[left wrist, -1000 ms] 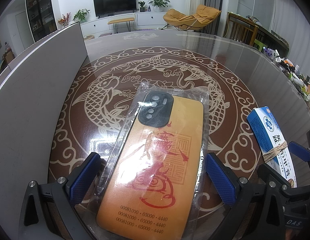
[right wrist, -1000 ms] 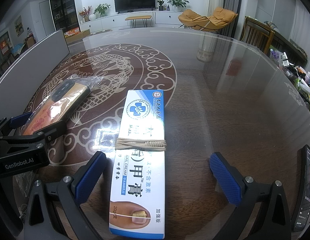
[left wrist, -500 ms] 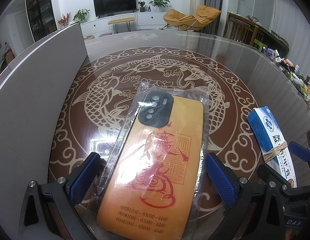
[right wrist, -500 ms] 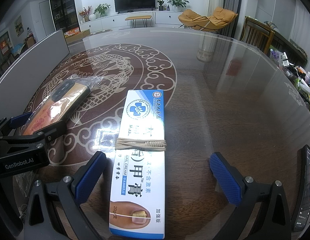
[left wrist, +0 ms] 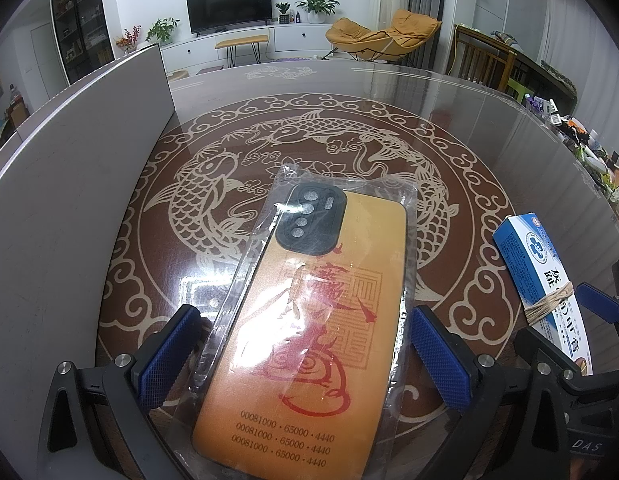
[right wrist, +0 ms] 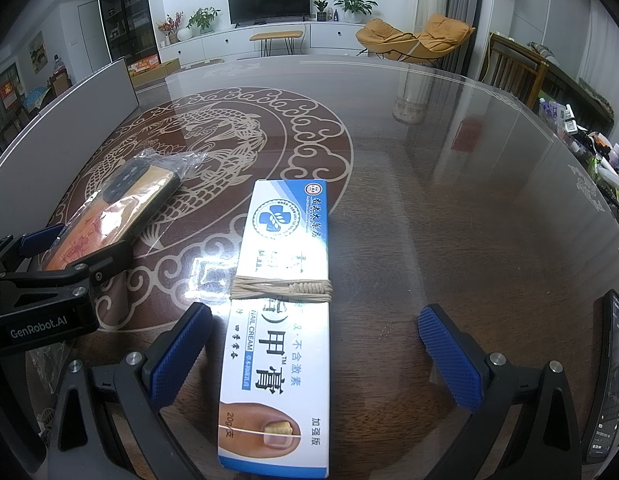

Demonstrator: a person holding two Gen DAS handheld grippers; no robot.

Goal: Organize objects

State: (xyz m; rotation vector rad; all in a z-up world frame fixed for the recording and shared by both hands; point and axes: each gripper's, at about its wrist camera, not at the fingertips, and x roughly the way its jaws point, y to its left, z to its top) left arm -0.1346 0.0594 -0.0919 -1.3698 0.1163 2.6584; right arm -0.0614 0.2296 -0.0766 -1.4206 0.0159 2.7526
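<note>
**Both grippers low over the glass surface, jaws spread around their items**

The left gripper (left wrist: 301,354) sits low and level just above the surface (left wrist: 469,128), its blue pads (left wrist: 167,354) wide apart. Between them lies an orange phone case (left wrist: 309,332) sealed in a clear plastic bag (left wrist: 393,200), its black camera block pointing away from the gripper. The left pad stands just beside the bag's edge and the right pad is right at the opposite edge; whether either touches the plastic cannot be told. The jaws are released, gripping nothing.

The right gripper (right wrist: 315,354) is posed the same way beside it, low and pointing forward. Its jaws are also spread, straddling the near half of a blue and white nail cream box (right wrist: 281,320) that lies flat and lengthwise, bound across the middle by a tan rubber band (right wrist: 281,290). The left pad stands close to the box's side; the right pad is well clear of it.

At the right edge of the right wrist view a smartphone (right wrist: 607,380) lies with its screen lit.

Farther out, the carp pattern (left wrist: 309,144) spreads under the glass, and a grey panel (left wrist: 69,168) stands along the left side.
</note>
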